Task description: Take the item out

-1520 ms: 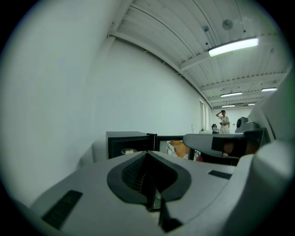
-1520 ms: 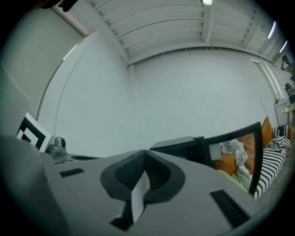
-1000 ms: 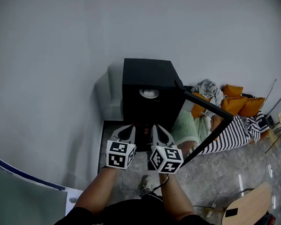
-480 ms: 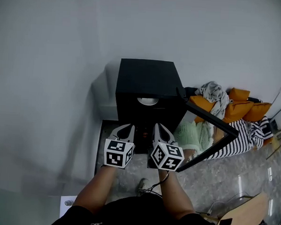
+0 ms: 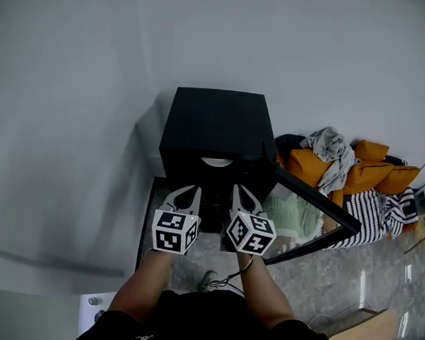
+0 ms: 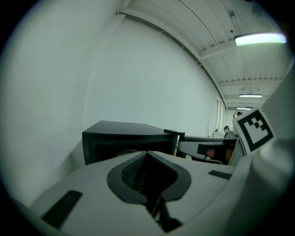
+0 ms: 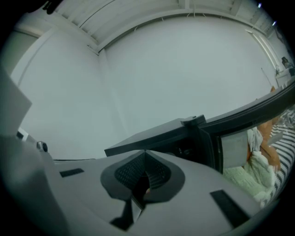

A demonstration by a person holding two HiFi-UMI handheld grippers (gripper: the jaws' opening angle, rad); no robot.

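A matte black box-shaped cabinet (image 5: 216,123) with square edges stands against a smooth pale wall (image 5: 75,87). Its glass-paned door (image 5: 311,206) swings open to the right. Just inside the opening sits a pale, round, dish-like item (image 5: 217,162), of which only the curved front edge shows in the head view. The left gripper (image 5: 188,196) and the right gripper (image 5: 239,195) are held side by side just before the opening, apart from the item. Each is a smooth white shell tapering to a point, with a black-and-white marker cube at its rear. The left gripper view shows that claw's ribbed dark pads pressed together with nothing between them, and the cabinet's flat top and dark mouth beyond. The right gripper view likewise shows its ribbed pads closed and empty, and adds the door's hinge side and inner frame. Only the head view takes in the soft heap of orange cushions (image 5: 373,163), the crumpled grey cloth (image 5: 332,147) and the black-and-white striped fabric (image 5: 377,210) on the glossy mottled floor (image 5: 377,281).
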